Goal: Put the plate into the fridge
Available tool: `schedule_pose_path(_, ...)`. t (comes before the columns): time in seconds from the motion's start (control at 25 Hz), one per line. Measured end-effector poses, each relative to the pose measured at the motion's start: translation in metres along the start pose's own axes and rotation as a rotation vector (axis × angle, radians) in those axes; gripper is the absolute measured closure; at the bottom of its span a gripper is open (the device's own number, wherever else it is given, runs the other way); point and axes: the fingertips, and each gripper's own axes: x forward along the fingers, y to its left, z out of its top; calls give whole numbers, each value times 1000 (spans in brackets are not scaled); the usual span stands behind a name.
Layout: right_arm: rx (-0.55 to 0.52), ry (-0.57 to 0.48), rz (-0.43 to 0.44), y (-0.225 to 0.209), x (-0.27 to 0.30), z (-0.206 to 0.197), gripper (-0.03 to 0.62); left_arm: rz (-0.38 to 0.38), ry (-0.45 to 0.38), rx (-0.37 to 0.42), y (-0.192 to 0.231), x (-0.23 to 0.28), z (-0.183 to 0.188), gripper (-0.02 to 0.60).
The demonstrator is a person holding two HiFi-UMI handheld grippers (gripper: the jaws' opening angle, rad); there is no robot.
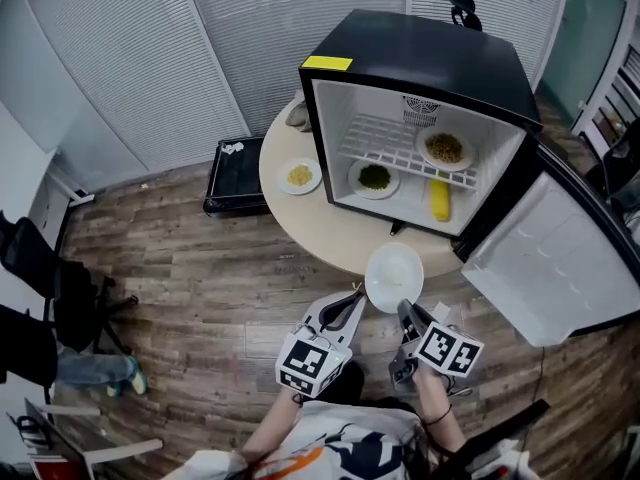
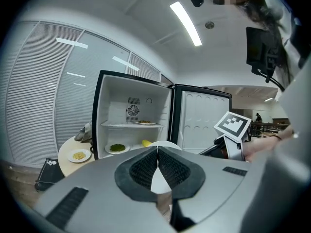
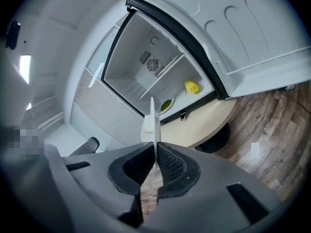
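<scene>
Though the left gripper [image 1: 356, 295] and right gripper [image 1: 404, 310] pinch the plate [image 1: 393, 274] over the table's [image 1: 335, 236] near edge, it isn't in the fridge [image 1: 420, 58] yet

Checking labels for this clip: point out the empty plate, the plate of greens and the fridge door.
empty plate [image 1: 393, 276], head view, its bare centre.
plate of greens [image 1: 354, 179], head view, its left rim.
fridge door [image 1: 545, 258], head view, its inner panel.
</scene>
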Motion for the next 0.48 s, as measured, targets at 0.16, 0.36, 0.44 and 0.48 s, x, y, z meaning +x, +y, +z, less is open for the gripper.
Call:
schedule_pose_path(0.16, 6, -17, -27, 13, 27, 6, 568, -34, -4, -4, 32, 6, 3, 568)
schedule_pose_path(0.36, 26, -54, -55, 26, 52, 15, 568, -92, -22, 2, 65, 15, 11, 569)
schedule_pose_path(0.44, 37, -76, -69, 28, 58, 18, 568, -121, -25, 5, 73, 19, 12, 568)
schedule_pose_path(0.48, 44, -85, -75, 28, 60, 19, 568, -134, -26, 3, 76, 22, 12, 568)
